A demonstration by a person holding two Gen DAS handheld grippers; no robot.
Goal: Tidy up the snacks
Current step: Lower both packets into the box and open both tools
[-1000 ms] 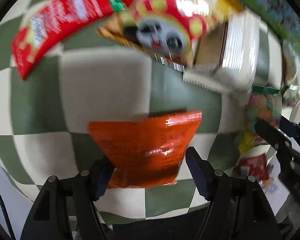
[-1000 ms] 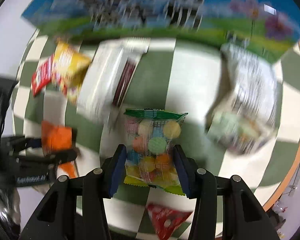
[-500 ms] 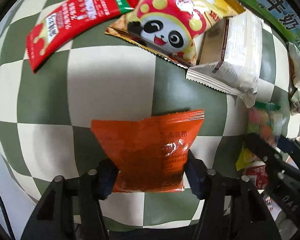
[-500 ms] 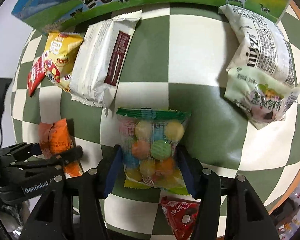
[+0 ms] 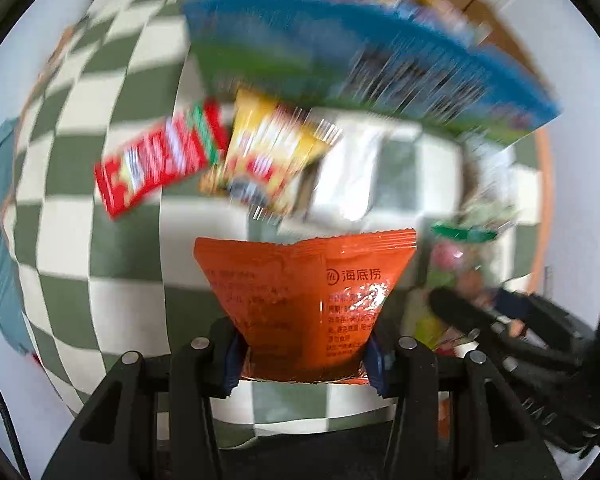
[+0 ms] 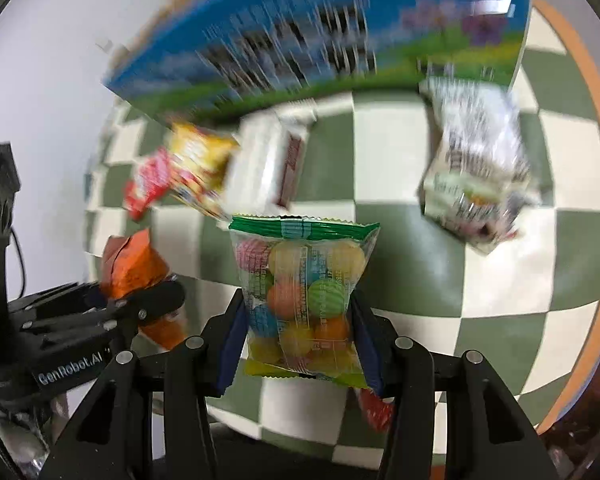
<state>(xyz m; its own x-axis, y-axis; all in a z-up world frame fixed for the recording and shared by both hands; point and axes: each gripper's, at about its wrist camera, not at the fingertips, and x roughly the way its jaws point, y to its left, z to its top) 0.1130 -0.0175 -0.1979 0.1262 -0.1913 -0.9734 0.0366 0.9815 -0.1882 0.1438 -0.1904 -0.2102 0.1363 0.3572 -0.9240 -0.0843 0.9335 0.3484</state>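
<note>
Orange foil crinkles where the left tool (image 5: 302, 354) is clamped tight on the orange packet (image 5: 304, 288), which hangs above the checkered table (image 5: 112, 312). The right tool (image 6: 296, 344) has the candy bag (image 6: 300, 292) between its pads, and its jaws are closing on it. Both packets seem to be lifted for carrying, probably to the blue carton (image 6: 300, 32) behind. To do it well, I would keep both grips firm low on each bag, move the two hands apart, and avoid the yellow packet (image 5: 268, 160).
</note>
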